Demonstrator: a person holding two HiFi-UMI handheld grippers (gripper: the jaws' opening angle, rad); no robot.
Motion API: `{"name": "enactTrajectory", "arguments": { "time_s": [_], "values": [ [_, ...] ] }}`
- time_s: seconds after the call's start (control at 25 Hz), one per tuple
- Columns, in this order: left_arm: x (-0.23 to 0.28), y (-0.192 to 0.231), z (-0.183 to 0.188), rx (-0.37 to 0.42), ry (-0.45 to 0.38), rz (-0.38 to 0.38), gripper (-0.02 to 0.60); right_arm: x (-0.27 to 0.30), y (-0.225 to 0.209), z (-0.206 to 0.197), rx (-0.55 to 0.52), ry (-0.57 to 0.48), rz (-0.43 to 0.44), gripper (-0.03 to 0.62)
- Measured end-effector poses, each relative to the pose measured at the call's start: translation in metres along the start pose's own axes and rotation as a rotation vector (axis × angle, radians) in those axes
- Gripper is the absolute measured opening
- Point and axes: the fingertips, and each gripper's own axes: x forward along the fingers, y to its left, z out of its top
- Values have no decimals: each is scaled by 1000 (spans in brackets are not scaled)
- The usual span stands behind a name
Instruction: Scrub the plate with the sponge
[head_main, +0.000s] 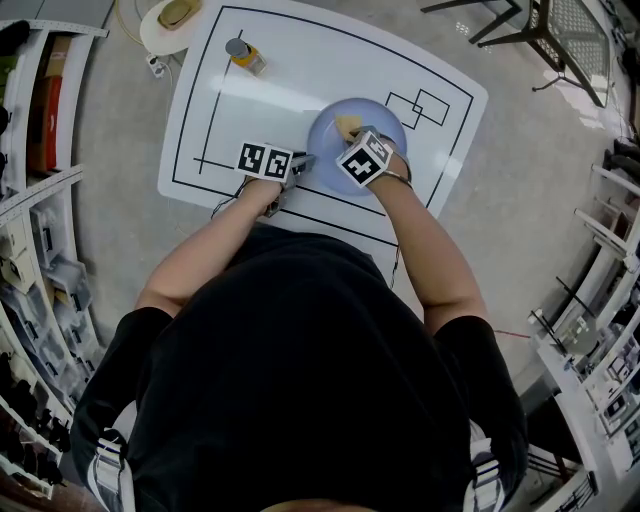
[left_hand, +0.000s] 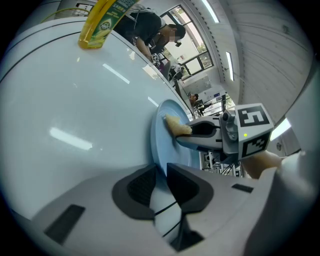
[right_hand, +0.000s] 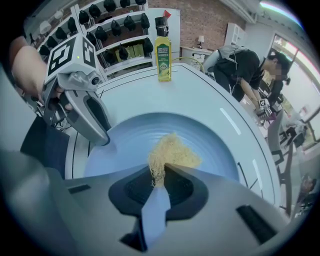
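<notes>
A pale blue plate lies on the white table. My left gripper is shut on the plate's near left rim. In the left gripper view the rim runs between the dark pads of that gripper. My right gripper reaches over the plate and is shut on a yellow fibrous sponge. The sponge sticks out past the jaws of the right gripper and rests on the plate. Each gripper shows in the other's view: the left one, the right one with the sponge.
A yellow dish soap bottle stands at the table's far left. Black lines mark the tabletop. Shelving stands to the left and a chair at the far right. A person bends over beyond the table.
</notes>
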Motion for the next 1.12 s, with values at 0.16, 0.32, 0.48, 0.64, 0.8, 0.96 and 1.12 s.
{"name": "enactTrajectory", "arguments": {
  "time_s": [0.16, 0.32, 0.48, 0.64, 0.8, 0.96, 1.12],
  "values": [
    [0, 0, -1, 1, 0, 0, 75, -1, -12, -4, 28, -3, -21, 55],
    [0, -1, -1, 3, 0, -1, 75, -5, -24, -12, 59, -3, -41, 55],
    [0, -1, -1, 6, 0, -2, 75, -8, -34, -22, 97, 2, -60, 55],
    [0, -2, -1, 10, -2, -1, 75, -12, -40, -35, 130, 15, -75, 55],
    [0, -1, -2, 12, -2, -6, 77, -14, -42, -46, 163, 24, -84, 57],
    [0, -1, -3, 16, -4, -3, 77, -17, -40, -56, 181, 32, -95, 57],
    [0, 0, -3, 15, -6, -3, 77, -18, -36, -65, 188, 44, -101, 57]
  ]
}}
